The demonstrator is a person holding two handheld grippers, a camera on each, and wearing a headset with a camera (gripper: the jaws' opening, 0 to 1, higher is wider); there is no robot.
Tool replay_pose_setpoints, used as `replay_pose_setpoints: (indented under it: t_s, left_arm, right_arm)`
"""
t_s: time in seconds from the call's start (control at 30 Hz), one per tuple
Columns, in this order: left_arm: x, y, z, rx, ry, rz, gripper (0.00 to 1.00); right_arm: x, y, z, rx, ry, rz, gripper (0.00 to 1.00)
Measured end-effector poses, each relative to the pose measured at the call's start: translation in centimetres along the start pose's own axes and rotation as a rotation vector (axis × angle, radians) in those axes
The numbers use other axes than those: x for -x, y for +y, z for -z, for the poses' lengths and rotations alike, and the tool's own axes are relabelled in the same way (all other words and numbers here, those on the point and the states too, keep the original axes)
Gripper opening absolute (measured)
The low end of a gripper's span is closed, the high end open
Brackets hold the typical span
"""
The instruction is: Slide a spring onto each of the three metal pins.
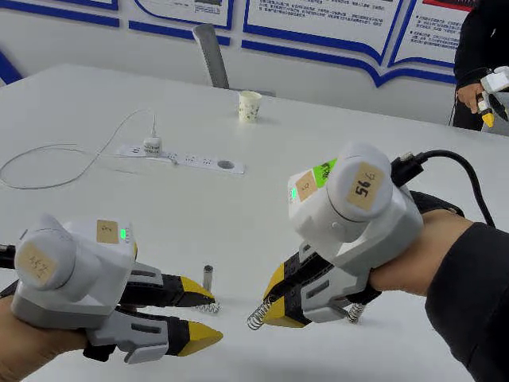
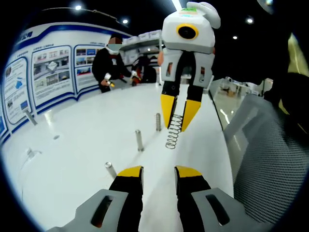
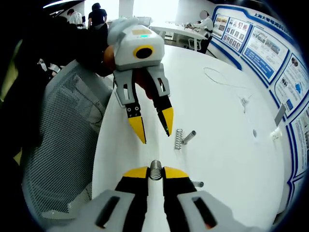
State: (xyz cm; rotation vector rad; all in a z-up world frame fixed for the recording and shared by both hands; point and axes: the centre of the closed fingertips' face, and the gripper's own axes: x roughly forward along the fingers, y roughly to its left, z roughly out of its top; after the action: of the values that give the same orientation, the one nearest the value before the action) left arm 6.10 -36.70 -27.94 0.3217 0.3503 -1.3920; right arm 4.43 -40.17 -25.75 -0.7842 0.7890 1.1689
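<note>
Nearest us, the left gripper (image 1: 216, 317) hung low over the white table (image 1: 238, 207), its fingers apart and holding nothing. A loose spring (image 1: 208, 306) lay on the tabletop just under its upper finger. Just beyond that stood a bare pin (image 1: 208, 277), upright.

Across from it, the right gripper (image 1: 269, 310) had its fingers clamped on a spring (image 1: 257, 316). It was gripped near one end, so most of the coil stuck out past the tips toward the left gripper.

In the left gripper view a second bare pin (image 2: 139, 140) stood between the two grippers. A third pin (image 2: 158, 122) farther on appeared to carry a coil already, though it was too small for us to be sure. Well behind all this lay a power strip (image 1: 183, 159), then a paper cup (image 1: 250, 106).

We judged the chief risk to lie in that long free length of coil. If it met a pin top off-centre, it would likely buckle, flick out of the grip and roll off. The open left gripper also sat close enough to the nearest pin to knock it, and we could not tell whether the pins were fixed.
</note>
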Motion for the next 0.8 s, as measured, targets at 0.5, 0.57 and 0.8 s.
replay_pose_setpoints:
  t_s: [0.5, 0.57, 0.8]
  left_arm:
    - [1.5, 0.6, 1.1, 0.044, 0.009, -0.05, 0.32]
    - [1.7, 0.8, 1.2, 0.051, 0.008, -0.057, 0.33]
    - [2.3, 1.1, 1.5, 0.07, 0.006, -0.08, 0.35]
  right_arm:
    - [0.1, -0.3, 0.6, -0.009, 0.017, 0.008, 0.12]
    - [0.2, -0.4, 0.8, -0.009, 0.02, 0.009, 0.12]
    - [0.3, -0.5, 1.0, -0.014, 0.025, 0.014, 0.12]
